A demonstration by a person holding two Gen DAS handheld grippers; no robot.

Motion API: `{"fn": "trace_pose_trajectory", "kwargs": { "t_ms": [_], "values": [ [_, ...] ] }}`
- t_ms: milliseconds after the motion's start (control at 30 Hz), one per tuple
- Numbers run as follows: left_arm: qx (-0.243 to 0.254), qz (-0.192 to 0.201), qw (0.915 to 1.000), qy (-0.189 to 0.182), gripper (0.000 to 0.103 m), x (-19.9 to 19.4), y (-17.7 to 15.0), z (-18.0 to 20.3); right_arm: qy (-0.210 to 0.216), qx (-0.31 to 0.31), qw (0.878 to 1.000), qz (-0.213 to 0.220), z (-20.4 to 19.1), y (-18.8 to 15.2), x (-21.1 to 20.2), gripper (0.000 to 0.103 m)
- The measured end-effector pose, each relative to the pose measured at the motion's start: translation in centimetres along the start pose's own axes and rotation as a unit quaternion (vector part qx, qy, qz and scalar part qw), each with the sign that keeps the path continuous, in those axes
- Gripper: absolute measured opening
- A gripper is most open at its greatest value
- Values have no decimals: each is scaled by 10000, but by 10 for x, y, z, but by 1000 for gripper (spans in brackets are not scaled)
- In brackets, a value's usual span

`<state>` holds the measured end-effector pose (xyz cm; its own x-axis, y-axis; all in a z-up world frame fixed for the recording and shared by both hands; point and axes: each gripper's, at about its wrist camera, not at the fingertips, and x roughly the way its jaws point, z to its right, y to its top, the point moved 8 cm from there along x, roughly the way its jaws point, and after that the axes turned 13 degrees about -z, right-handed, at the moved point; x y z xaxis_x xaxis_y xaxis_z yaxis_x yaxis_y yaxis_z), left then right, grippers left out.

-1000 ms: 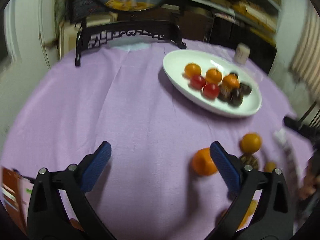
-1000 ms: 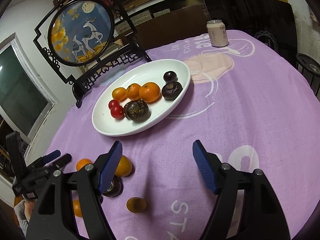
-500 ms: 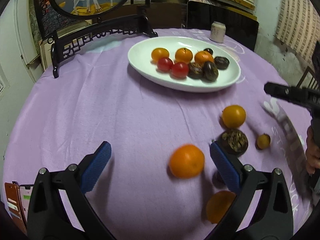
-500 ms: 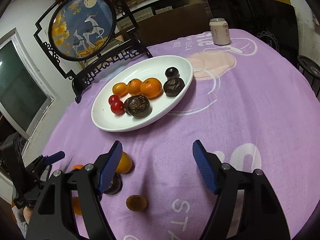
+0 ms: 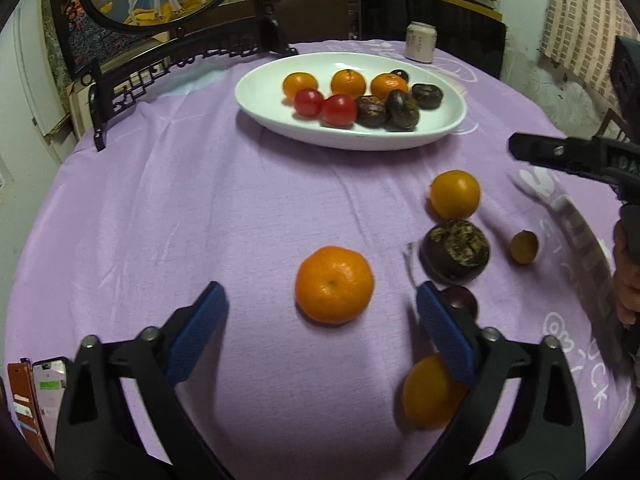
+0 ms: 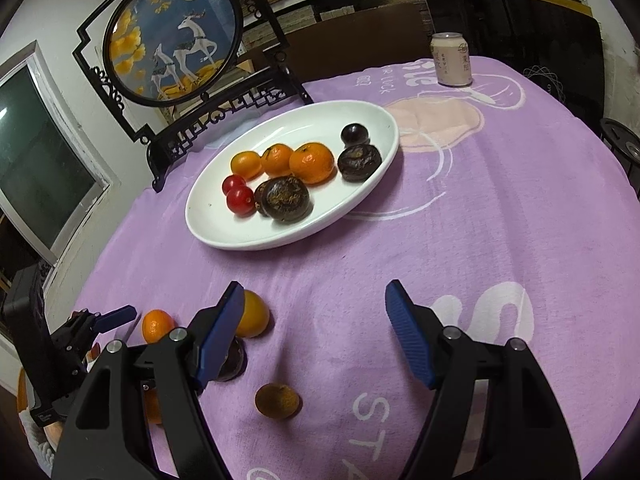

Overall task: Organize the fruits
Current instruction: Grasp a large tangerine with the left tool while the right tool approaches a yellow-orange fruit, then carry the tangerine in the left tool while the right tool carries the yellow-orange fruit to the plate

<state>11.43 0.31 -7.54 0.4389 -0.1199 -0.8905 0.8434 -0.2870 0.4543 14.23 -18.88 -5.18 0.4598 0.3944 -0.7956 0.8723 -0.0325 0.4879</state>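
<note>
A white oval plate [image 5: 256, 92] [image 6: 208, 220] holds several oranges, two red tomatoes and dark fruits. Loose fruit lies on the purple cloth. In the left wrist view a mandarin [image 5: 334, 284] sits just ahead of my open, empty left gripper [image 5: 322, 332], between its fingers' line. Right of it lie a dark mangosteen [image 5: 456, 250], an orange [image 5: 455, 195], a small brown fruit [image 5: 524, 247], a dark plum [image 5: 460, 298] and another orange [image 5: 430, 392]. My right gripper [image 6: 316, 336] is open and empty above the cloth, with the brown fruit [image 6: 278, 400] below it.
A black-framed round deer screen [image 6: 176, 40] stands behind the plate. A drink can [image 6: 451, 59] stands at the far side. A phone in a brown case [image 5: 36, 392] lies at the left table edge. The right gripper's finger [image 5: 568, 156] shows at right in the left wrist view.
My left gripper has swung toward the loose fruit and closed in on the mandarin, which now sits centred ahead of it. The right gripper has drifted slightly nearer the plate.
</note>
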Motion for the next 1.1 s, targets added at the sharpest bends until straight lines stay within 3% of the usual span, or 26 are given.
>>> {"fn": "trace_pose_trajectory", "kwargs": {
  "t_ms": [33, 167, 233, 500, 633, 833, 1100],
  "values": [
    [8, 5, 10000, -32, 85, 0, 0, 1, 28, -1, 10000, -52, -1, -1, 2, 73],
    [-30, -35, 9998, -218, 52, 1, 1, 2, 185, 46, 9994, -298, -4, -6, 12, 73],
    [-10, -109, 9995, -312, 42, 4, 0, 5, 286, 65, 9988, -384, -6, -8, 16, 73],
    [101, -106, 9998, -150, 41, 6, 1, 9, 565, -66, 9975, -421, -26, -5, 22, 73],
    [139, -97, 9998, -68, 41, 7, 2, 10, 614, -144, 9967, -508, -35, -5, 31, 63],
    [119, -75, 9999, -72, 41, 7, 2, 9, 569, -378, 9947, -772, -46, -13, 49, 37],
    [158, 90, 9997, 151, 39, 2, 4, 11, 424, -368, 9970, -526, -41, -11, 39, 35]
  ]
}}
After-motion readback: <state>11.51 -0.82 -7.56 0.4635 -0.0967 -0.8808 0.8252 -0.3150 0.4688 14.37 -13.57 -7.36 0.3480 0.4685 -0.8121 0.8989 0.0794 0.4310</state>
